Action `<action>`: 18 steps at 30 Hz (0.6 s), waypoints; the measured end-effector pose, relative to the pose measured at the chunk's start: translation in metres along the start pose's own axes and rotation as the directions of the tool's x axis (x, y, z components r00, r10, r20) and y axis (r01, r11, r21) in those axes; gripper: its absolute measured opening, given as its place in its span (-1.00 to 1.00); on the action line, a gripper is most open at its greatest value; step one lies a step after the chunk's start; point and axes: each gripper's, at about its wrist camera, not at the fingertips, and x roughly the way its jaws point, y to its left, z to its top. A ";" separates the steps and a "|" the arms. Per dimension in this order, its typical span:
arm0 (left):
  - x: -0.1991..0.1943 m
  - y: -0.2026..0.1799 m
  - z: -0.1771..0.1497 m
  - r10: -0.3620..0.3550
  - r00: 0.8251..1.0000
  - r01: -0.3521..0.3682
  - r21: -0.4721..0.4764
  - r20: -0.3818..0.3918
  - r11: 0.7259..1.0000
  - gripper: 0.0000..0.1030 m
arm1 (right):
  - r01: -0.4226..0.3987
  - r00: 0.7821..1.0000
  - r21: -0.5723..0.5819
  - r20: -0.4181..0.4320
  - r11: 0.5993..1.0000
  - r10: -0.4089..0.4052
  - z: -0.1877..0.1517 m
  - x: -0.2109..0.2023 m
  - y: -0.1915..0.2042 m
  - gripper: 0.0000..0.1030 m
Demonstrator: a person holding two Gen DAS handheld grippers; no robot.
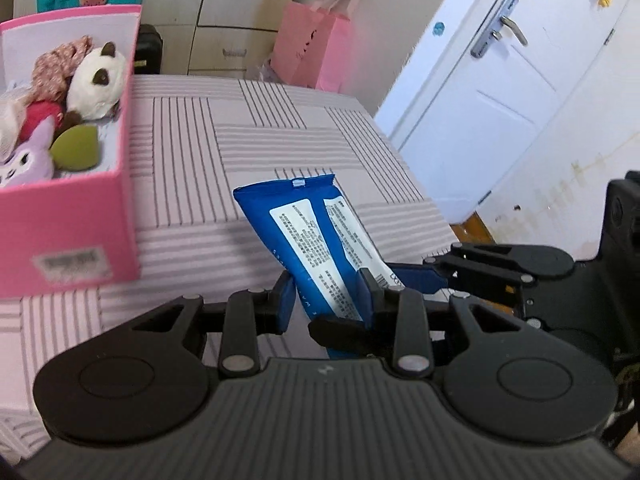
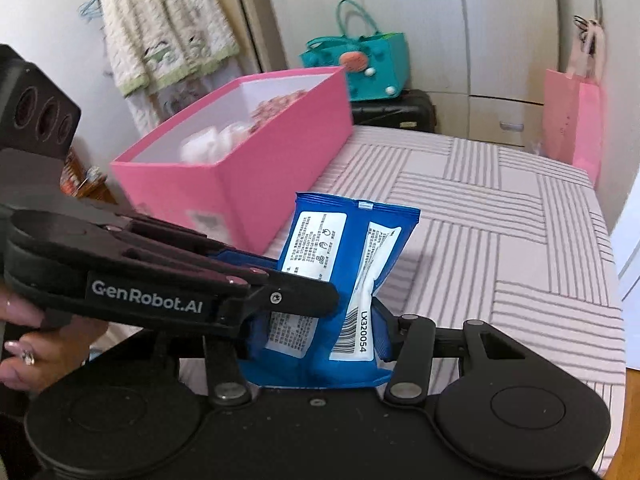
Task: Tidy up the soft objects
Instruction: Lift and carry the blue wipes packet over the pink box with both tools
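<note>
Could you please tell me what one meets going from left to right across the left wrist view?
pink box → blue packet → pink paper bag → white door

Bright daylight, fisheye-bent edges, slight motion blur

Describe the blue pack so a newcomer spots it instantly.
Start at the striped bed, then the pink box of plush toys on it. Right of the box, the blue pack is held above the bed between both grippers' fingers: glossy, white printed labels, the only non-plush item.
</note>
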 end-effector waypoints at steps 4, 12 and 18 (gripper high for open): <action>-0.024 0.004 -0.007 -0.014 0.999 0.014 -0.001 -0.033 1.000 -0.40 | -0.028 0.999 0.023 -0.046 0.999 0.029 0.001 -0.007 0.019 0.09; -0.079 0.018 -0.012 -0.038 0.996 0.038 -0.008 -0.082 0.999 -0.40 | -0.099 0.988 0.025 -0.117 0.995 0.102 0.011 -0.020 0.062 0.13; -0.122 0.023 -0.019 -0.001 1.000 0.001 -0.016 0.005 1.000 -0.40 | -0.171 0.980 -0.026 -0.112 0.985 0.167 0.026 -0.029 0.092 0.13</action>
